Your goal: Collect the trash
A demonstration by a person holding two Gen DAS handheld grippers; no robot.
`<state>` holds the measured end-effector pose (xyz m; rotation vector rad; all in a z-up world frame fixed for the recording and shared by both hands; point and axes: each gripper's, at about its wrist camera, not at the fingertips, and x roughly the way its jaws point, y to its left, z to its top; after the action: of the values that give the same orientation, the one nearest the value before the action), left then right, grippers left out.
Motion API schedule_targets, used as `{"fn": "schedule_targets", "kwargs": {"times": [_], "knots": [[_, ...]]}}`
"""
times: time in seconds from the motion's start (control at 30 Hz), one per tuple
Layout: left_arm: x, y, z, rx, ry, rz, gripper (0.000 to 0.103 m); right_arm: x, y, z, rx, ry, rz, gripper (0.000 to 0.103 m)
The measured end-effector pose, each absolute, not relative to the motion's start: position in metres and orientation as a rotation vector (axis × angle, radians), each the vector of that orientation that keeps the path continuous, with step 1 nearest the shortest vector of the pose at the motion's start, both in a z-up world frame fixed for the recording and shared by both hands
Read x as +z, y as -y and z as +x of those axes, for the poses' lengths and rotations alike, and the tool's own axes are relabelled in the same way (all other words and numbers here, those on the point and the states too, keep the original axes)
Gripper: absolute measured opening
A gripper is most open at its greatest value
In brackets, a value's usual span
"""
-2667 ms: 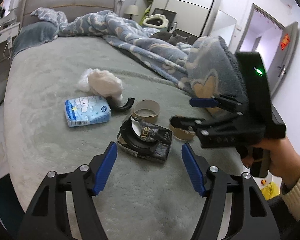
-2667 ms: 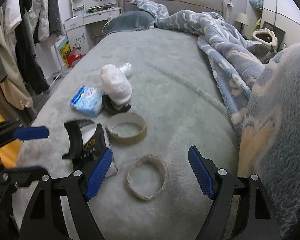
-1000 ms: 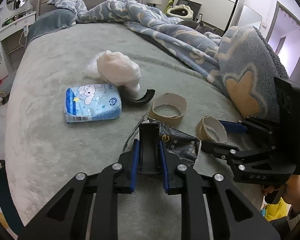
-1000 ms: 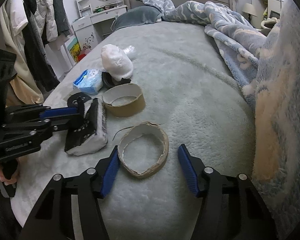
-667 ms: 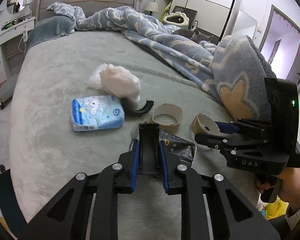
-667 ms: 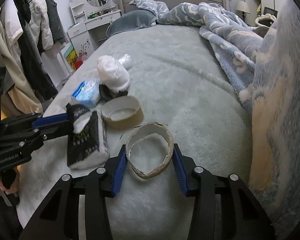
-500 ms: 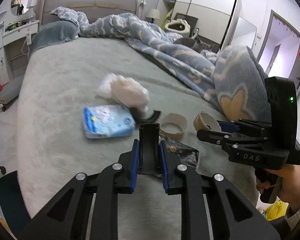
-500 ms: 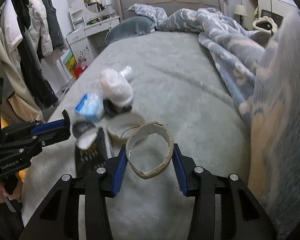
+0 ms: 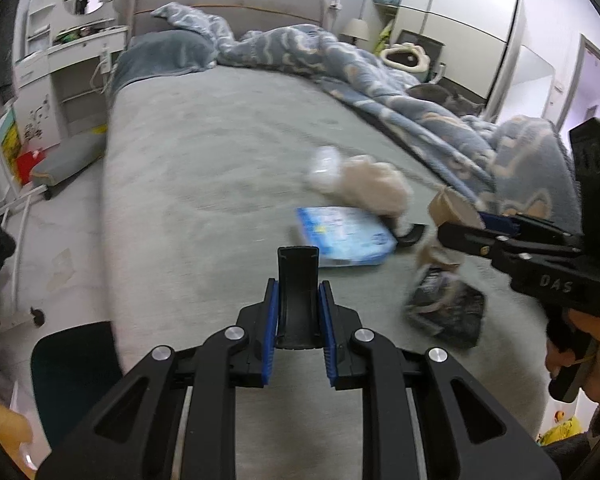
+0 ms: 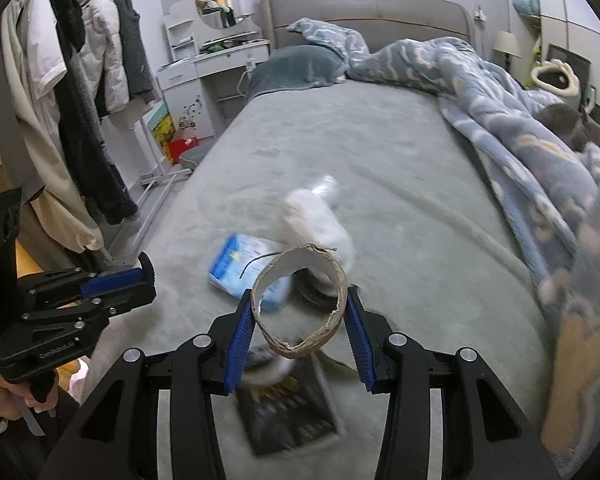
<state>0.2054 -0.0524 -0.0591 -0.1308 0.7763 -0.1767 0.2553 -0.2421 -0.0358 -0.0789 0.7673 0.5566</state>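
On the bed (image 9: 204, 152), near its foot edge, the tissue pack (image 9: 342, 236) lies with the wad (image 9: 374, 188) just behind it; the foil packet (image 9: 444, 308) lies to their right, nearer the foot; the blanket (image 9: 380, 80) is heaped along the right edge; the pillow (image 9: 164, 54) sits at the head

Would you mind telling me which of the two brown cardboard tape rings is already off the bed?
The torn-edged cardboard ring, clamped between the right gripper pads, is lifted; the other cardboard ring lies on the grey bed.
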Motion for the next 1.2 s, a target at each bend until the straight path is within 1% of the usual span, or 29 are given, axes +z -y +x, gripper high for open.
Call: {"fn": "schedule_targets", "kwargs": {"times": [0.27, 0.73, 1.2], "knots": [[-0.066, 0.000, 0.202, -0.087, -0.825, -0.166, 0.022, -0.030, 0.192, 0.260, 0.600, -0.767, -0.116, 0.045], [-0.093, -0.091, 0.189, 0.066, -0.955, -0.229, 0.022, -0.030, 0.100, 0.257, 0.726, -0.786, -0.164, 0.045], [-0.122, -0.155, 0.170, 0.161, -1.100, -0.289, 0.022, -0.030, 0.018, 0.242, 0.857, -0.805, -0.196, 0.045]]}}
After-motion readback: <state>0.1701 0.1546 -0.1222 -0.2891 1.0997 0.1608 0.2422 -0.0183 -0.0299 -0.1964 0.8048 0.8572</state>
